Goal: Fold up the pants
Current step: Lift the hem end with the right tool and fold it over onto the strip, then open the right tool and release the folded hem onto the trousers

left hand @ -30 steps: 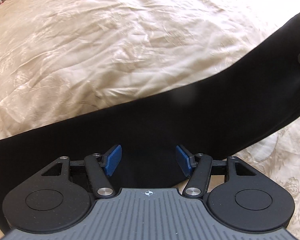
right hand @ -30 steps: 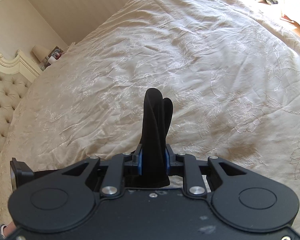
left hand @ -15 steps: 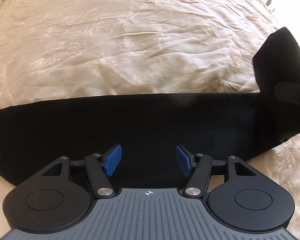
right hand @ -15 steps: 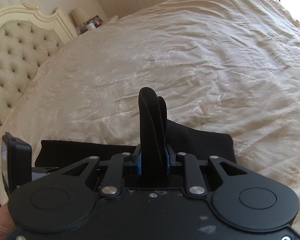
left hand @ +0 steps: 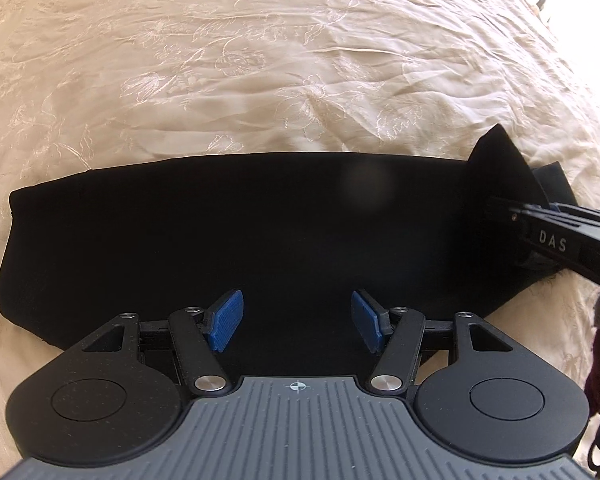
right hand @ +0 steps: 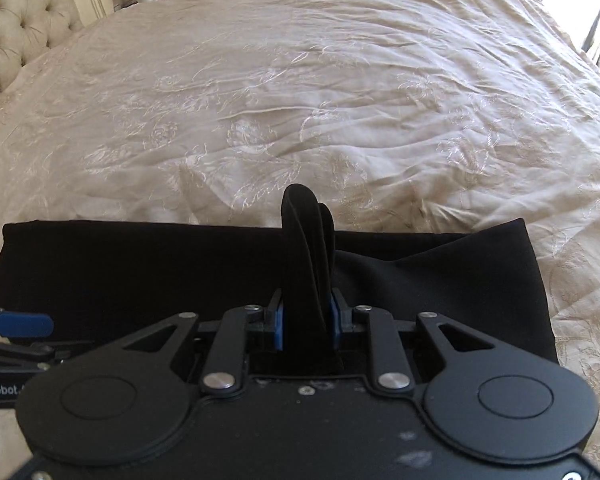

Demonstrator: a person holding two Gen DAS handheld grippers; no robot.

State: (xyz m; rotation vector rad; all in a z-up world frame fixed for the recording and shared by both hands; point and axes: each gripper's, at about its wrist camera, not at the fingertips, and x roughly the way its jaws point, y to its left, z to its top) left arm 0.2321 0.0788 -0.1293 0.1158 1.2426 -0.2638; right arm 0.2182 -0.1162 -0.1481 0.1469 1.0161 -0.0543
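So the black pants point(left hand: 236, 248) are lying on the bed as one long dark band, long axis running straight left to right across both wrist views, near the front edge of the cream embroidered bedspread point(left hand: 260, 60). The left end is a squared-off folded edge. At the other end a bunch of the fabric stands up, pinched in the right tool point(right hand: 307, 320), whose blue pads are clamped narrow on that bunch. The left tool point(left hand: 297, 320) is spread wide above the middle of the band with nothing between its pads. A tufted headboard point(right hand: 16, 28) sits far back left.
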